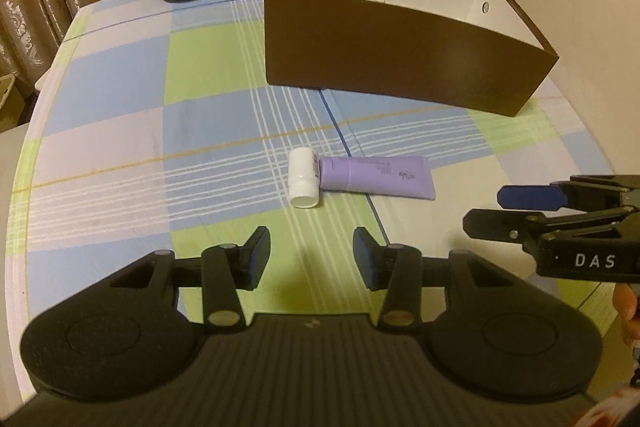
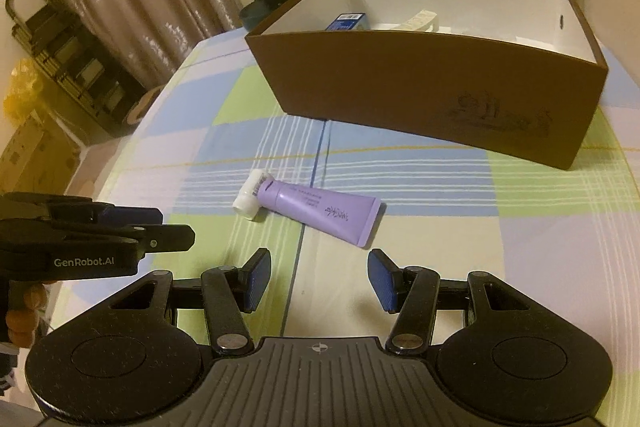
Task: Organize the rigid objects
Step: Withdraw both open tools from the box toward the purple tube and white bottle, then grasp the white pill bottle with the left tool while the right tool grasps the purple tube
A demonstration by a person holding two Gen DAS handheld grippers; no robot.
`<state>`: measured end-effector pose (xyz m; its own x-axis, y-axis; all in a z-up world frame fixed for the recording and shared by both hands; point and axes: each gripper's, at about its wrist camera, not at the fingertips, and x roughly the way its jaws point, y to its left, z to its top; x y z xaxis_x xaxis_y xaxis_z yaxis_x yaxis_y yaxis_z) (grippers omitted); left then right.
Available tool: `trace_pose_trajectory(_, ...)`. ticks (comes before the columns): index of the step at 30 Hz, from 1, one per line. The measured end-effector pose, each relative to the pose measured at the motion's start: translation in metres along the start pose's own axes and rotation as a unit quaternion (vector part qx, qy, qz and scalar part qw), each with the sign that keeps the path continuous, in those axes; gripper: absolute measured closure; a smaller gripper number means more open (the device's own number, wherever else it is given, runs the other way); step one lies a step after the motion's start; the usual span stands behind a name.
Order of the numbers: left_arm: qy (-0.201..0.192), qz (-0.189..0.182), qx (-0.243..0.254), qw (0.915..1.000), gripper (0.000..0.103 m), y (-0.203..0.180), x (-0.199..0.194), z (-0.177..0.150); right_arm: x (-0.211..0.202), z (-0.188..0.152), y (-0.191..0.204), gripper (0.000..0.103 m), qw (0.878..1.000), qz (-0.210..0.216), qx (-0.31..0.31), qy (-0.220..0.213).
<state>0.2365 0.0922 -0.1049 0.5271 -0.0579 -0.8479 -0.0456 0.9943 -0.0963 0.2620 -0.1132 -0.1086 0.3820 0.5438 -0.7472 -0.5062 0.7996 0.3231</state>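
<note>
1. Purple tube (image 2: 320, 213) lies flat on the checked cloth (image 2: 520, 227), just ahead of the right gripper (image 2: 319, 277), whose jaws stand apart and empty. Long axis runs crosswise to those jaws, cap to their left.
2. White bottle (image 1: 303, 178) touches the tube's cap end, straight ahead of the left gripper (image 1: 311, 259), jaws apart and empty.
3. Brown box (image 1: 400, 43) sits beyond both.
4. Legible: "GenRobot.AI" and "DAS" on gripper bodies; tube print unreadable.
</note>
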Motion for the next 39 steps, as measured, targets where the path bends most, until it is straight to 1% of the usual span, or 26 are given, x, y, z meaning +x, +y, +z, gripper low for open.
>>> trace_pose_trajectory(4,0.005,0.001,0.002,1.0000,0.061,0.001,0.008,-0.001,0.010,-0.001,0.003,0.049,1.000,-0.002,-0.014,0.008)
trace_pose_trajectory(11,0.008,0.000,0.006,0.9999,0.061,0.005,0.025,0.004,0.032,0.006,0.008,0.049,0.999,0.011,-0.045,0.010)
trace_pose_trajectory(18,0.012,0.001,0.017,0.9998,0.061,0.007,0.043,0.013,0.057,0.019,0.005,0.049,0.995,0.000,-0.096,0.015)
trace_pose_trajectory(21,0.015,0.001,0.024,0.9996,0.061,0.009,0.050,0.016,0.067,0.023,0.005,0.049,0.992,-0.003,-0.128,0.012)
trace_pose_trajectory(26,0.020,-0.002,0.034,0.9992,0.061,0.012,0.058,0.020,0.082,0.027,0.011,0.049,0.980,-0.002,-0.198,0.012)
trace_pose_trajectory(28,0.024,-0.004,0.036,0.9991,0.061,0.013,0.061,0.021,0.089,0.029,0.012,0.049,0.976,0.000,-0.218,0.019)
trace_pose_trajectory(32,0.024,-0.009,0.045,0.9987,0.061,0.012,0.066,0.024,0.102,0.030,0.014,0.049,0.969,0.004,-0.245,0.034)
trace_pose_trajectory(36,0.024,-0.010,0.046,0.9986,0.061,0.013,0.068,0.026,0.109,0.028,0.016,0.049,0.968,0.004,-0.250,0.037)
trace_pose_trajectory(38,0.024,-0.007,0.046,0.9986,0.061,0.015,0.070,0.028,0.111,0.028,0.015,0.054,0.970,0.004,-0.241,0.037)
trace_pose_trajectory(39,0.024,-0.006,0.047,0.9986,0.061,0.015,0.071,0.030,0.111,0.028,0.014,0.063,0.972,0.001,-0.233,0.035)
